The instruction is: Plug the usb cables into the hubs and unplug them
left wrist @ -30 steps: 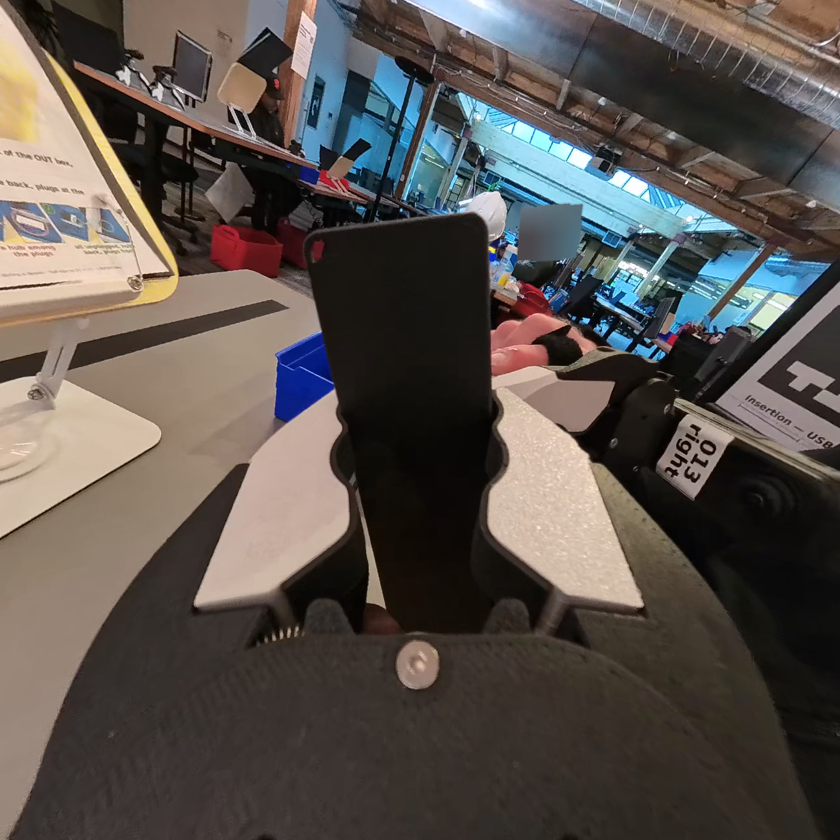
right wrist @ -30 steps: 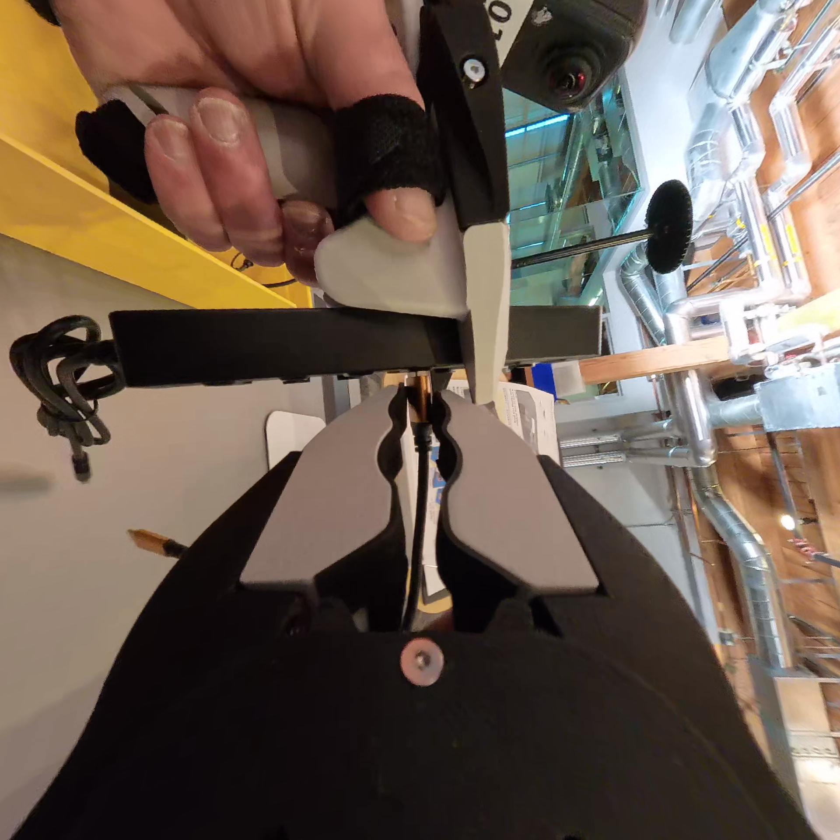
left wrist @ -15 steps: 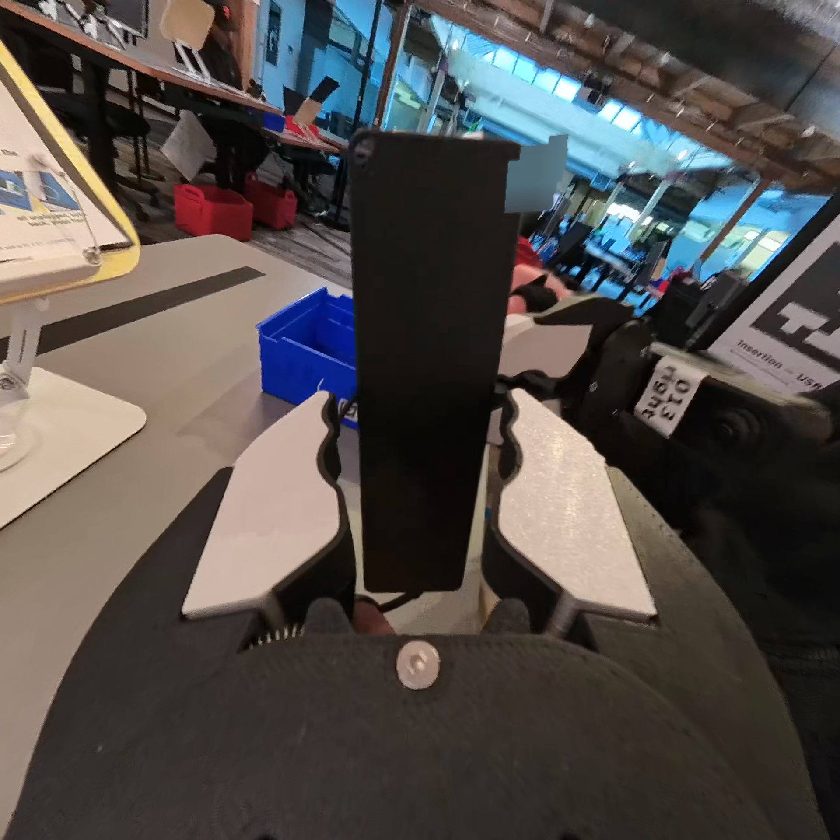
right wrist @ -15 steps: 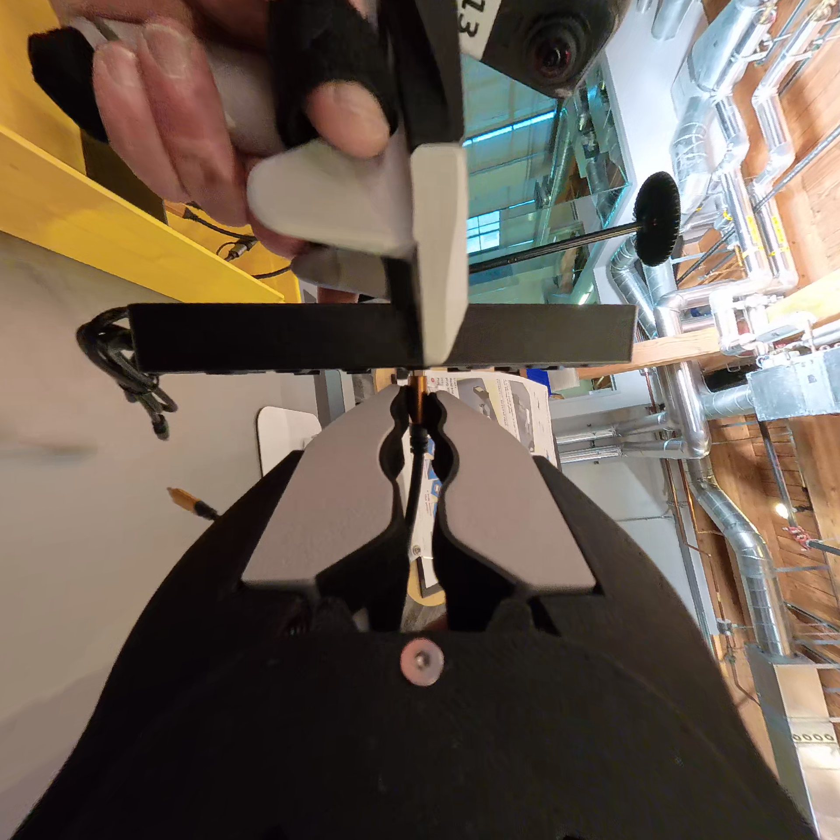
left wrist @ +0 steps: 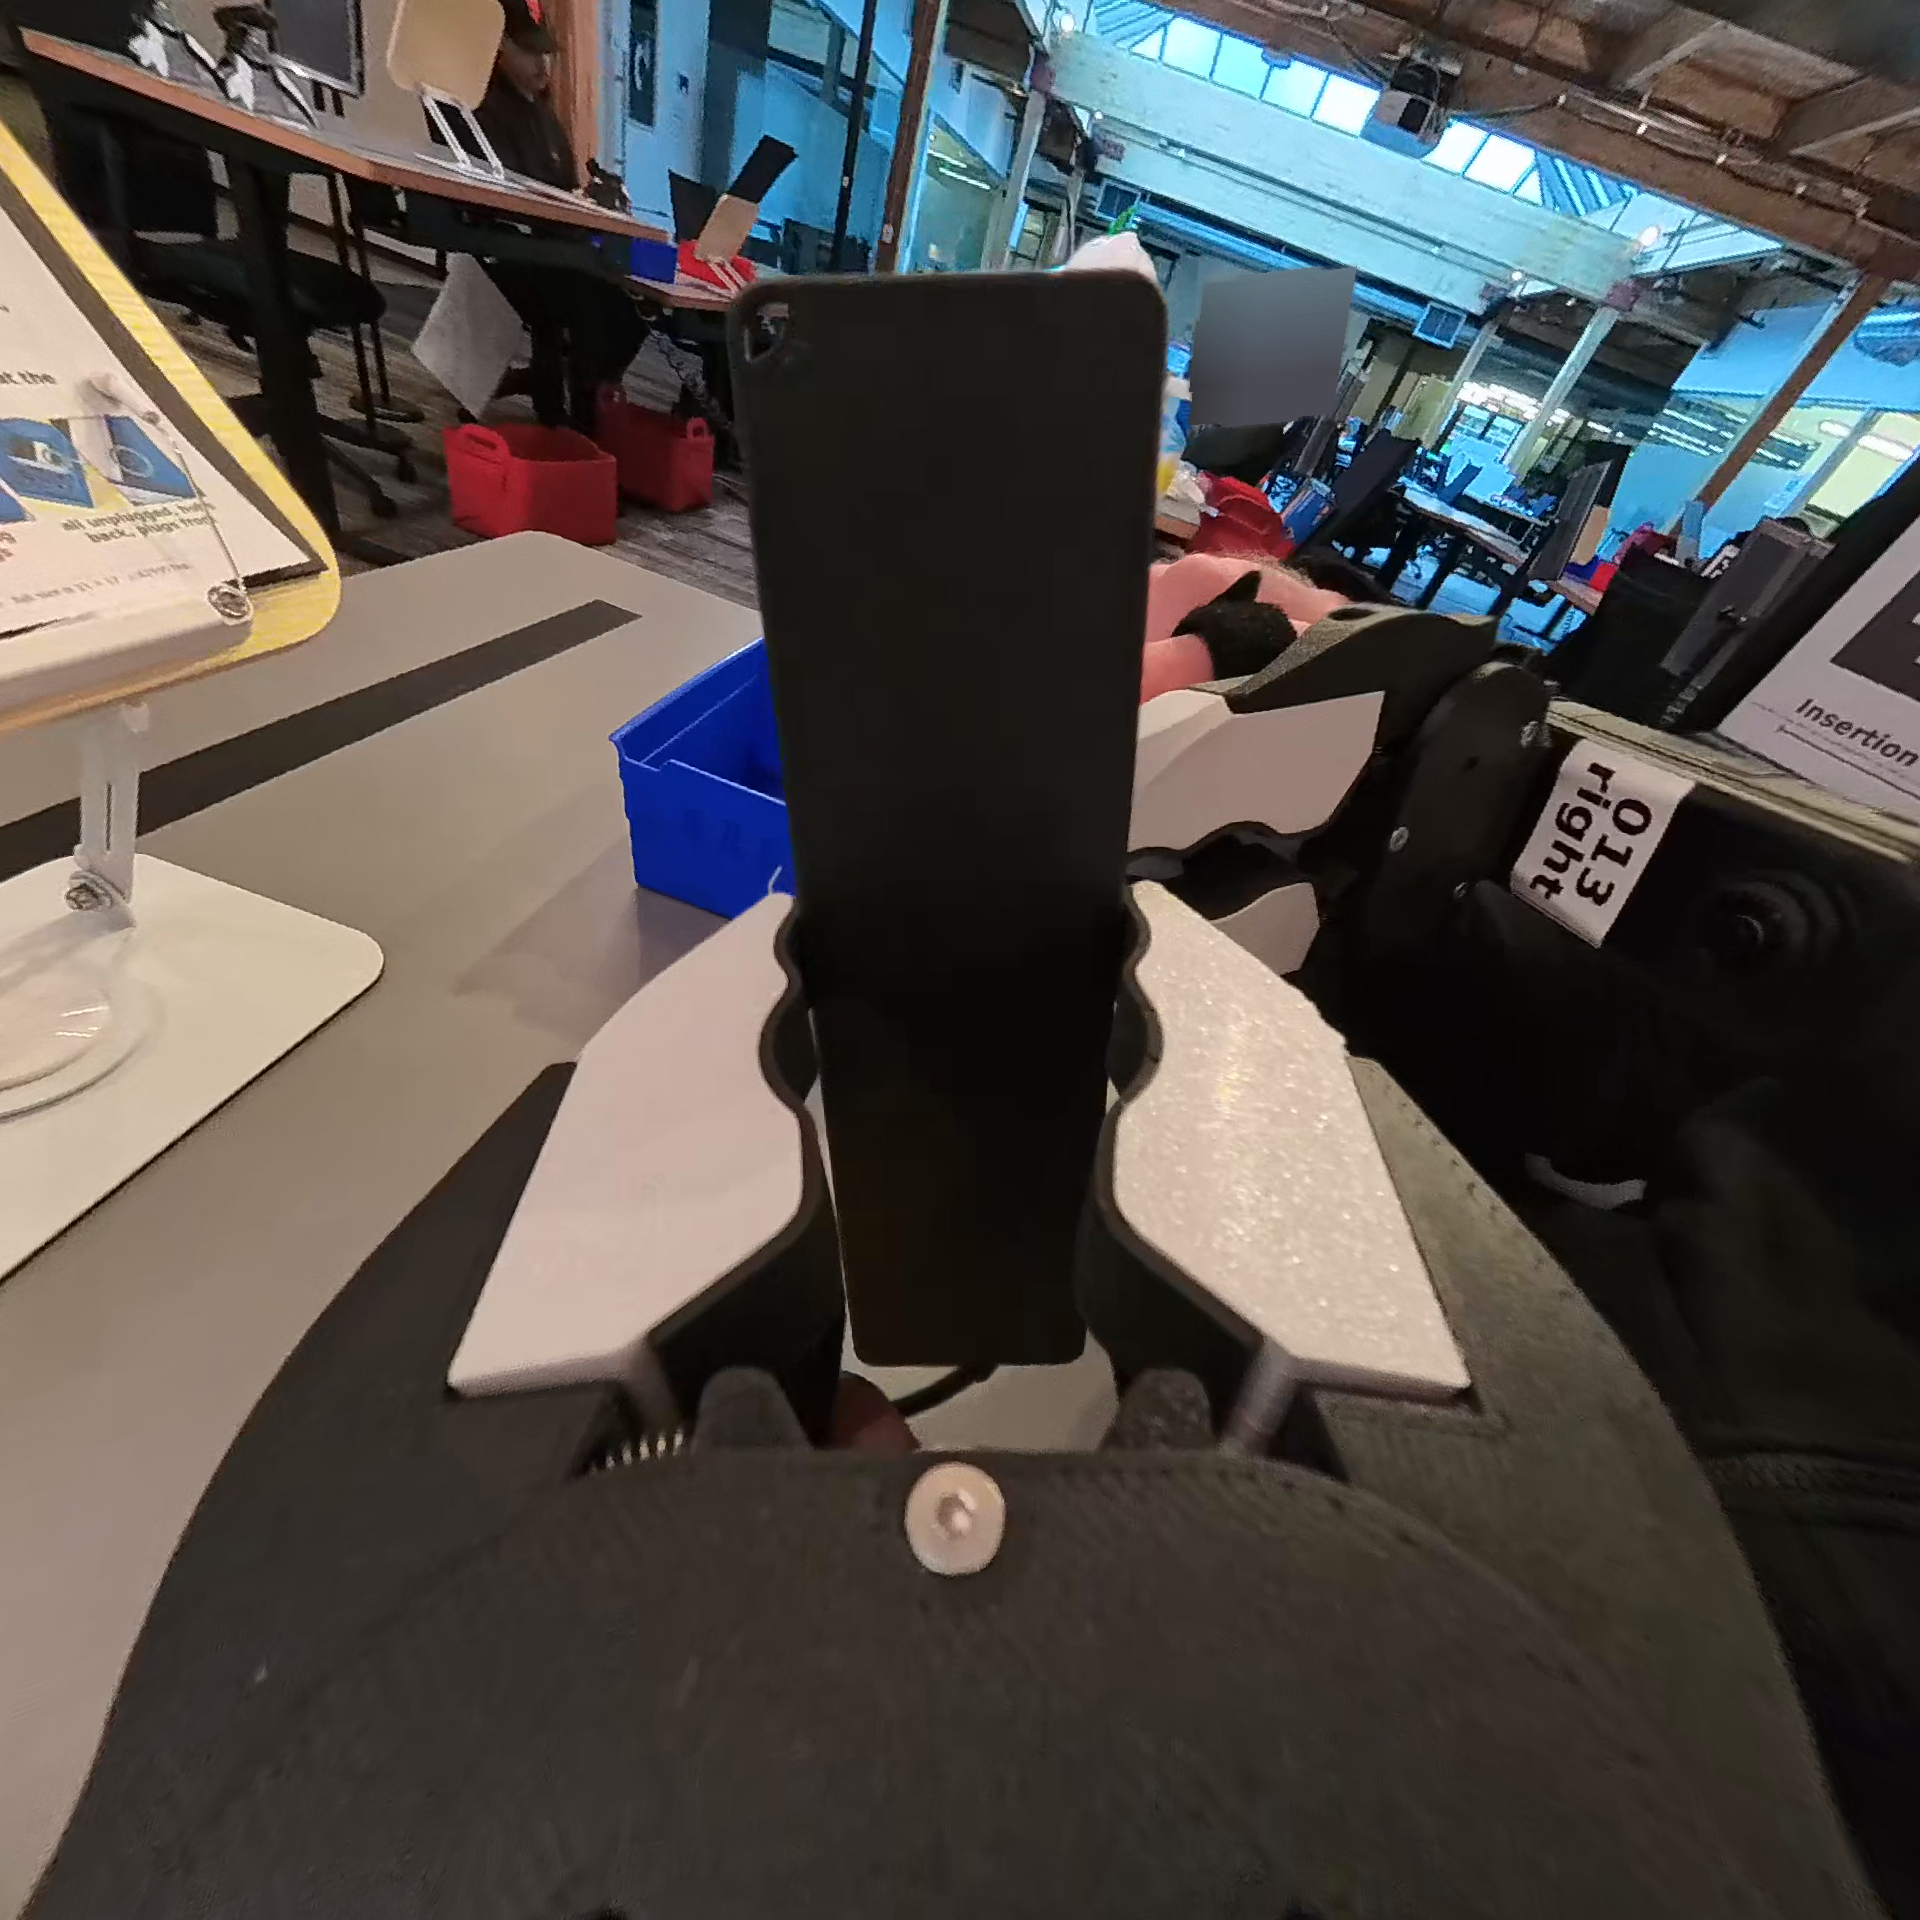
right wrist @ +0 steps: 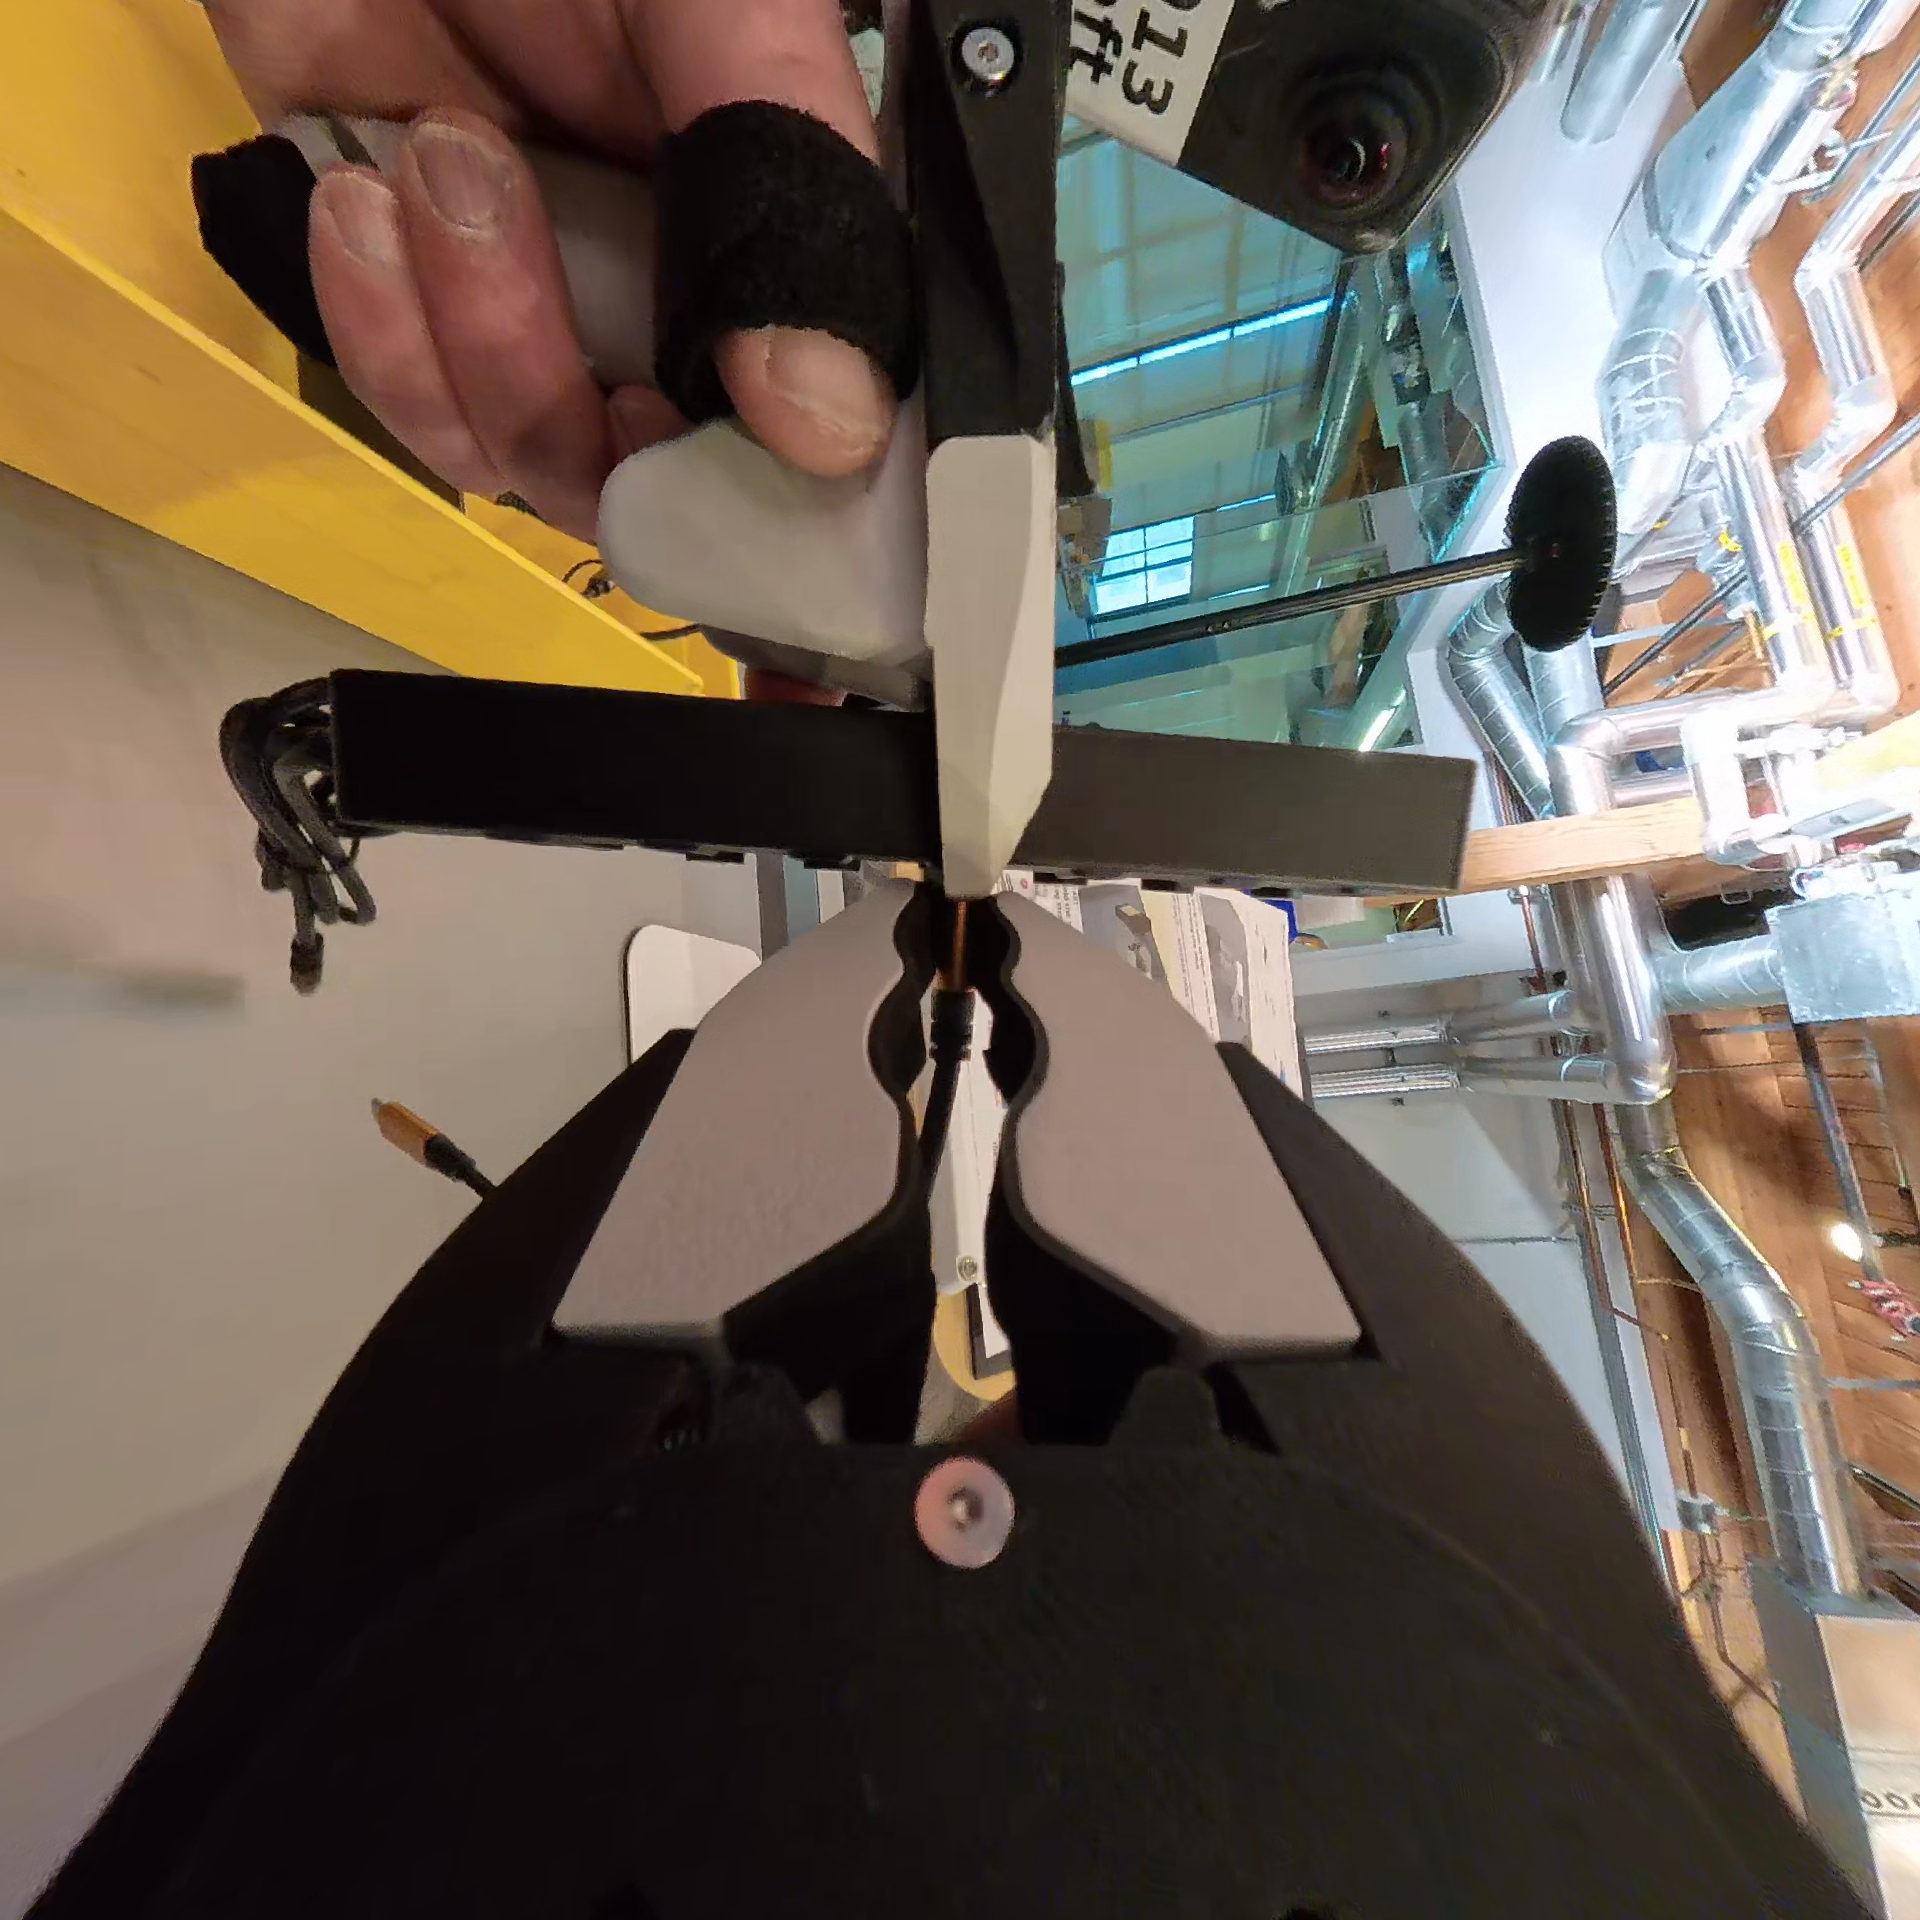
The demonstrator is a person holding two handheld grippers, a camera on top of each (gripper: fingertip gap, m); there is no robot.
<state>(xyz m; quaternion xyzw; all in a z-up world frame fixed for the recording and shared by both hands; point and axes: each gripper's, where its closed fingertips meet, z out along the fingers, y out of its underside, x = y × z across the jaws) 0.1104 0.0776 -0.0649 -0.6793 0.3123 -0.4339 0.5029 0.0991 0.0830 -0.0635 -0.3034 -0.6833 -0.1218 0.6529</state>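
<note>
Grey laminate counter (left wrist: 436,831) with a dark stripe, set in an open workshop hall (exposed timber beams, silver ducting, rows of desks). Left hand-held gripper (left wrist: 956,997) clamps the black hub (left wrist: 951,727), held upright above the counter. Right hand-held gripper (right wrist: 961,935) is pinched on a gold-tipped usb cable (right wrist: 951,1023), its plug meeting the hub's port edge. A second cable plug (right wrist: 410,1127) lies loose on the counter. Blue bin (left wrist: 696,800) stands behind the hub; a white document stand (left wrist: 156,966) sits left.
</note>
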